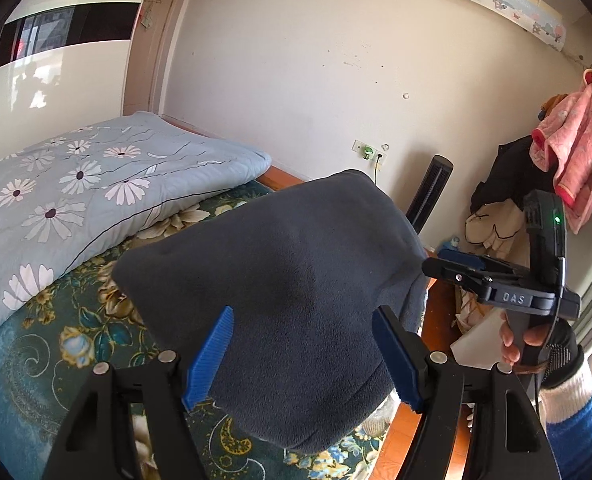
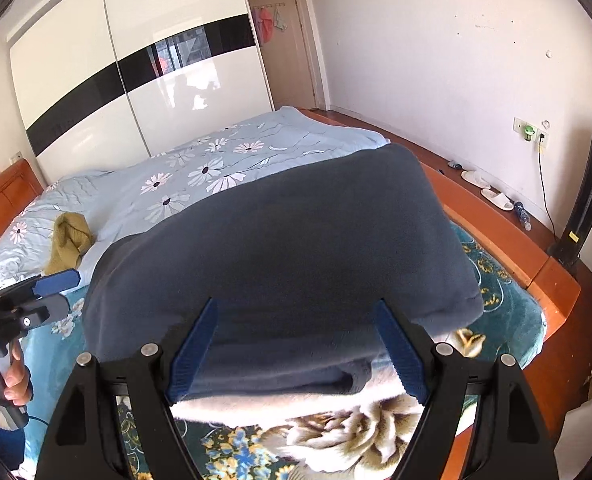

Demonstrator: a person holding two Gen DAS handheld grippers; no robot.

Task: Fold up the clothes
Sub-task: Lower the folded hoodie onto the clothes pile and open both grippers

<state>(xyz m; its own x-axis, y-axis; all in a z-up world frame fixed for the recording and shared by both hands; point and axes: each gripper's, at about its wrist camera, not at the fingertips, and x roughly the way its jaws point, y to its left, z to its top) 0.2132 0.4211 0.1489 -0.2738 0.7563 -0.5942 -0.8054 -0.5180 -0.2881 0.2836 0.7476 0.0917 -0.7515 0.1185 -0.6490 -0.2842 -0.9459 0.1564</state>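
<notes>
A dark grey-blue fleece garment (image 1: 279, 280) (image 2: 279, 248) lies folded in a thick bundle on the floral bedspread. My left gripper (image 1: 304, 356) stands open, its blue pads (image 1: 211, 356) on either side of the bundle's near end. My right gripper (image 2: 298, 354) is open too, with the garment's near edge lying between its blue pads (image 2: 402, 356). In the left wrist view the right gripper (image 1: 436, 265) shows side-on at the bundle's right corner, held by a gloved hand (image 1: 536, 344). The right wrist view catches the left gripper (image 2: 61, 294) at the far left edge.
A light blue daisy quilt (image 1: 75, 192) (image 2: 215, 168) lies behind the garment, with an olive garment (image 2: 65, 240) on it. The orange wooden bed frame (image 2: 536, 264) runs along the right. A black tower appliance (image 2: 588, 200) stands by the wall. Pink and dark clothes (image 1: 576, 152) hang nearby.
</notes>
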